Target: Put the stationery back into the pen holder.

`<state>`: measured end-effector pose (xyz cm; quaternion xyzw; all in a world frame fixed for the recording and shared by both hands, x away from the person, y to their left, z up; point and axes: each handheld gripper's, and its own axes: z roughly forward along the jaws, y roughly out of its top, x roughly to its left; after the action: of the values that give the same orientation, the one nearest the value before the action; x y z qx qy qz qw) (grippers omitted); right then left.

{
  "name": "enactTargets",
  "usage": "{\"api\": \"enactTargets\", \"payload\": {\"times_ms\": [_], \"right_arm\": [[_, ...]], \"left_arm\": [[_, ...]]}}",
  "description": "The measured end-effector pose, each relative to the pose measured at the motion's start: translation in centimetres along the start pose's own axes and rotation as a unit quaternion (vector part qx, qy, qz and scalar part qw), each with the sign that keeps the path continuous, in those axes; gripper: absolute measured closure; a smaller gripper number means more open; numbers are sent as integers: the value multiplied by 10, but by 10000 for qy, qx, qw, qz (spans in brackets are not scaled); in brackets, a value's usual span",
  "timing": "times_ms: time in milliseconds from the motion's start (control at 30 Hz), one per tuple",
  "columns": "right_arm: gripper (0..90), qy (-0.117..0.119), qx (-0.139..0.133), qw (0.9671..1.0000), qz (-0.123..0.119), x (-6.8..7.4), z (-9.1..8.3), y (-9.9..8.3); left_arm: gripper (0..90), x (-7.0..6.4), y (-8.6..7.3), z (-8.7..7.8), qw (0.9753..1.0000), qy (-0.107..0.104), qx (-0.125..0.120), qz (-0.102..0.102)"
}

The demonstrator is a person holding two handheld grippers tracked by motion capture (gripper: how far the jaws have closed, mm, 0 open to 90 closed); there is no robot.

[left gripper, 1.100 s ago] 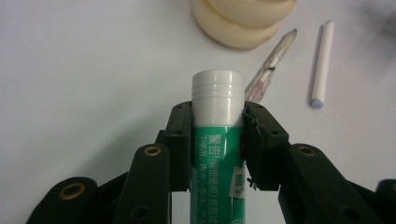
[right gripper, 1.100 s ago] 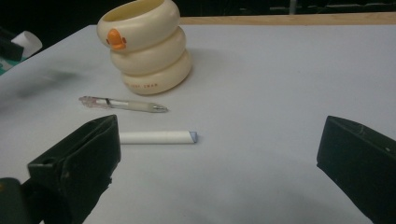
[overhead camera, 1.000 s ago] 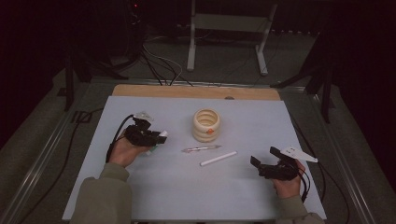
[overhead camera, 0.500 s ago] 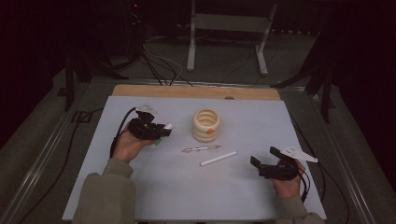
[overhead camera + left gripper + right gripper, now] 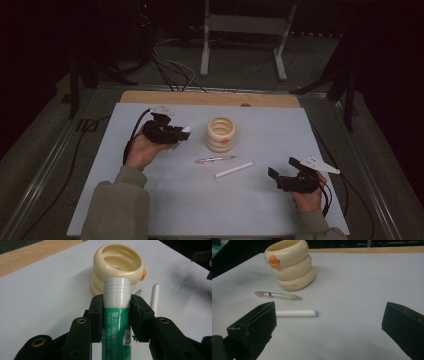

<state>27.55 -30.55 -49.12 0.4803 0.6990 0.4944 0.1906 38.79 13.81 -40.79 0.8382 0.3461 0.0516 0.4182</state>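
Observation:
My left gripper [image 5: 181,135] [image 5: 117,303] is shut on a green glue stick [image 5: 117,322] with a white cap [image 5: 185,129], held above the table just left of a cream ringed cup [image 5: 221,133] [image 5: 117,263] [image 5: 290,263] that has an orange duck beak. A clear pen [image 5: 215,159] [image 5: 278,295] and a white marker [image 5: 234,170] [image 5: 296,313] lie in front of the cup. My right gripper [image 5: 281,172] [image 5: 329,322] stands open near the table's right front, its jaws wide apart with nothing between them.
The white table sheet [image 5: 150,200] ends in a wooden strip [image 5: 210,98] at the far edge. Cables [image 5: 170,70] and a metal stand [image 5: 245,35] sit on the dark floor beyond. Each gripper trails a cable beside the hands.
My left gripper has carried the glue stick to the right and slightly forward, closer to the cream cup. The right gripper has stayed put.

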Motion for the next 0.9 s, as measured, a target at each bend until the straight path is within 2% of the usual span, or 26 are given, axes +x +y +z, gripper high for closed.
{"api": "enactTargets", "payload": {"times_ms": [900], "right_arm": [[0,23,-11,10000,0,0,0,0]], "left_arm": [[661,-7,43,6,9992,-89,-362,159]]}}
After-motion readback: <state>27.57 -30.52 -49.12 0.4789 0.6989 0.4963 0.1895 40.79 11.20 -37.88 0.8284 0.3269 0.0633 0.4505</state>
